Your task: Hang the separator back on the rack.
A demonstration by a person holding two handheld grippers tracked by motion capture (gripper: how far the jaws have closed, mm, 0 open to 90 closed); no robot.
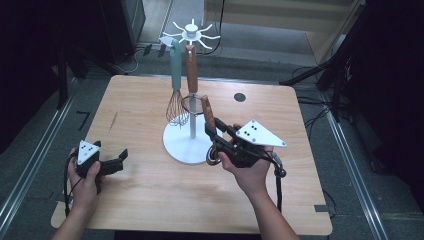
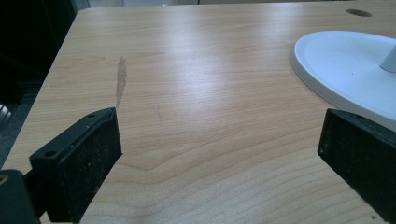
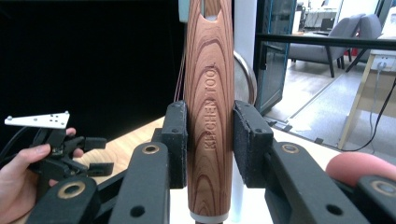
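Wooden handle [image 3: 208, 116] of a kitchen tool sits clamped between the pads of the right gripper [image 3: 210, 140], which press on both of its sides; the handle stands upright in the right gripper view and carries the stamped words "KITCHEN TOOL". In the high view the right gripper [image 1: 218, 137] holds that tool [image 1: 209, 117] tilted at the right edge of the white stand's base [image 1: 180, 145], near the middle of the table [image 1: 150, 200]. A round metal end [image 1: 213, 156] hangs below the jaws, though the view is too coarse to tell what kind of tool it is.

Just left of the handle rises the stand's pole [image 1: 192, 120], topped by a white ring of hooks [image 1: 192, 34]. From the hooks hang a whisk with a teal handle [image 1: 176, 85] and a second wooden-handled tool [image 1: 191, 75].

Farther left, well apart from the stand, the left gripper [image 1: 112, 162] rests near the table's near-left corner with its jaws spread wide and nothing between them. The left gripper view shows bare wood between the pads [image 2: 88, 172] and the base's rim [image 2: 336, 60] at far right.
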